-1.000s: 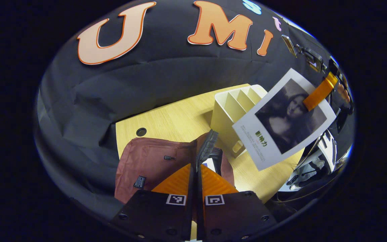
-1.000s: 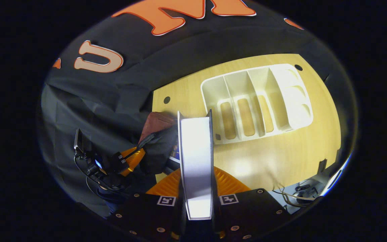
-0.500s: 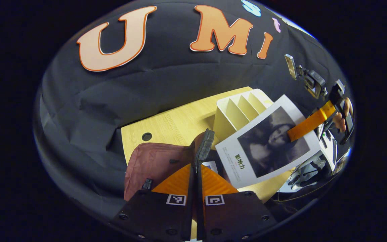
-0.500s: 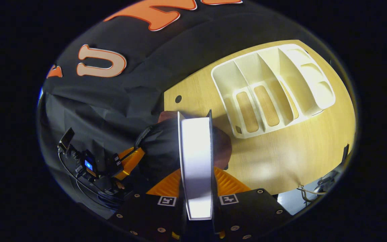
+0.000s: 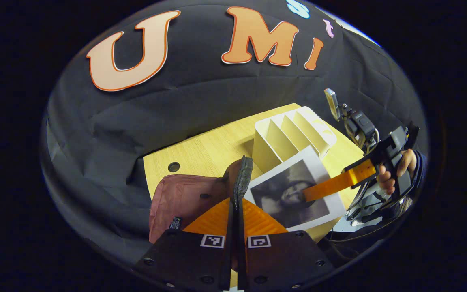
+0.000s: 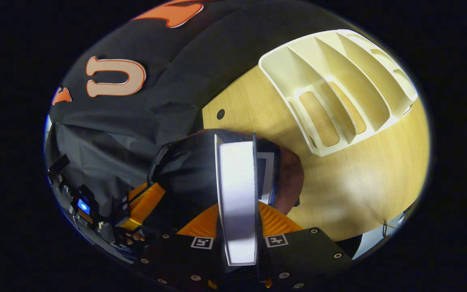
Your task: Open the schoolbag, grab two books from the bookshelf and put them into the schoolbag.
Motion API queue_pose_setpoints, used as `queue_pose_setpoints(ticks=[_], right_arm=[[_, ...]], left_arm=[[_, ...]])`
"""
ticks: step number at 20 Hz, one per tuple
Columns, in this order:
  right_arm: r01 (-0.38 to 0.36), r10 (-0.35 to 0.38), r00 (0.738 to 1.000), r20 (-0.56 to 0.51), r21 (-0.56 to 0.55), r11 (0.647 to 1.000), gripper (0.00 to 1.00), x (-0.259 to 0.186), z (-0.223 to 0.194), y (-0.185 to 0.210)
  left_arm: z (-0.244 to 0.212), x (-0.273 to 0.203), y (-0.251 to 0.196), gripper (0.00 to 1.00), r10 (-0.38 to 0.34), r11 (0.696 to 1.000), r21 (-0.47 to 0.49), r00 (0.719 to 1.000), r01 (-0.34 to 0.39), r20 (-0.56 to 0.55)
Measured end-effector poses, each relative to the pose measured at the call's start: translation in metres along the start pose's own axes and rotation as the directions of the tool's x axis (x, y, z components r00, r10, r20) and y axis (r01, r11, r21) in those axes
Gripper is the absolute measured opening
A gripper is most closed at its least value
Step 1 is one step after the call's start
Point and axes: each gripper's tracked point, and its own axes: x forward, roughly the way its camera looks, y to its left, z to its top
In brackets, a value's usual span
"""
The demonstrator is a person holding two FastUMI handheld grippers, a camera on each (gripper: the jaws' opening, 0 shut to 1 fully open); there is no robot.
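Left gripper (image 5: 236, 202): its jaws are pinching the schoolbag's dark strap (image 5: 242, 178), lifting the mouth open.
Right gripper (image 6: 236, 211): its jaws are clamping the second book (image 6: 236, 194) edge-on, spine pointing toward the bag.
Key relation: the schoolbag (image 6: 185, 170) is lying directly below and ahead of the held book; a first book (image 6: 266, 174) is already sitting inside.
Bookshelf (image 6: 339, 93): standing empty on the table (image 6: 359, 178), beside the bag.
Hard to see: the book is hiding the mouth's width.

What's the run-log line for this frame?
left gripper: shut on bag flap, holding schoolbag open | right gripper: shut on book, over bag mouth | bookshelf: slots empty | one book inside
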Motion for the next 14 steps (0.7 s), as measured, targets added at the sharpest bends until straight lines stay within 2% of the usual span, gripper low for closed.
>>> queue_pose_setpoints(ticks=[6,14], right_arm=[[-0.067,0.066,0.997,0.028,0.049,0.997,0.31,0.046,-0.008,0.007],[-0.137,0.134,0.990,0.038,0.102,0.985,0.31,0.077,-0.018,0.016]], left_arm=[[-0.004,-0.003,-0.006,0.07,-0.011,1.000,0.016,1.000,0.011,0.000],[-0.002,-0.005,-0.026,0.07,-0.034,0.997,0.063,0.999,0.034,0.000]])
